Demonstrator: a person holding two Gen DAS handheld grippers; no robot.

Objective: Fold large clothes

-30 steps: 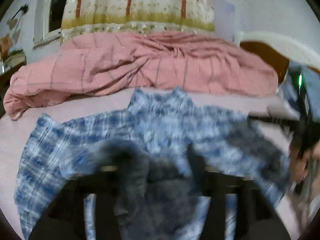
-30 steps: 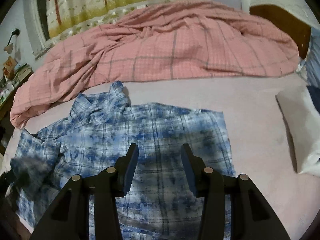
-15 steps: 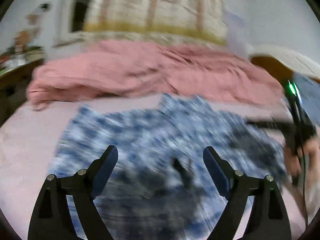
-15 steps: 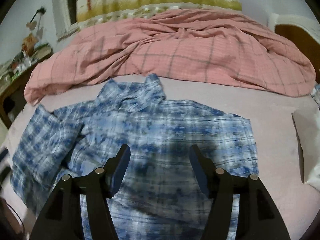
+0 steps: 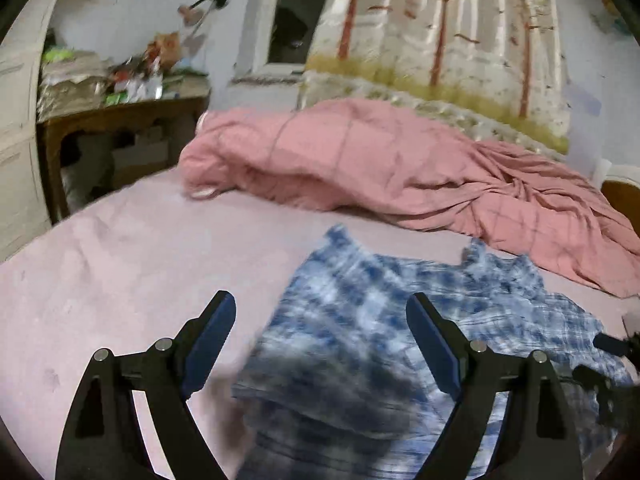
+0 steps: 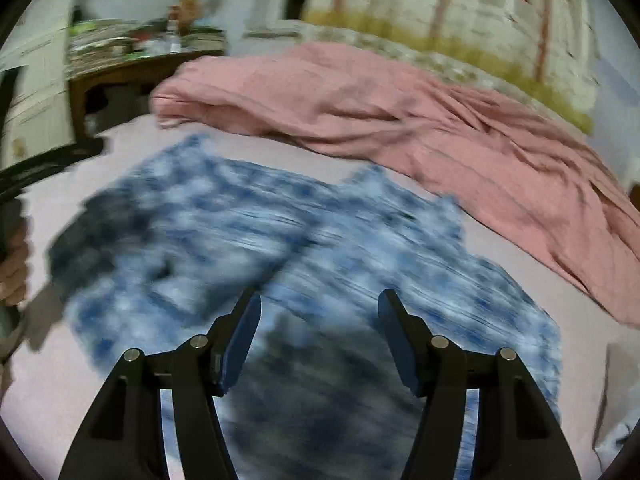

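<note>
Two grippers: both spread apart, nothing pinched
left gripper [image 5: 320, 316]: jaws wide, over the shirt's left edge, not touching
right gripper [image 6: 318, 312]: jaws parted above the shirt's middle
blue plaid shirt [image 6: 360, 232]: flat on the pink bedsheet [image 5: 120, 264], collar toward the pink blanket [image 5: 360, 168], pretty blurry, looks partly folded

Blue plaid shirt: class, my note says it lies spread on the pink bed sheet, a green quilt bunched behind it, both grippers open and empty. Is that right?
One slip: the quilt bunched behind the blue plaid shirt is pink, not green, as the left wrist view shows. The rest stands: the shirt lies on the pink bed sheet, and the left gripper and right gripper are open and empty.
</note>
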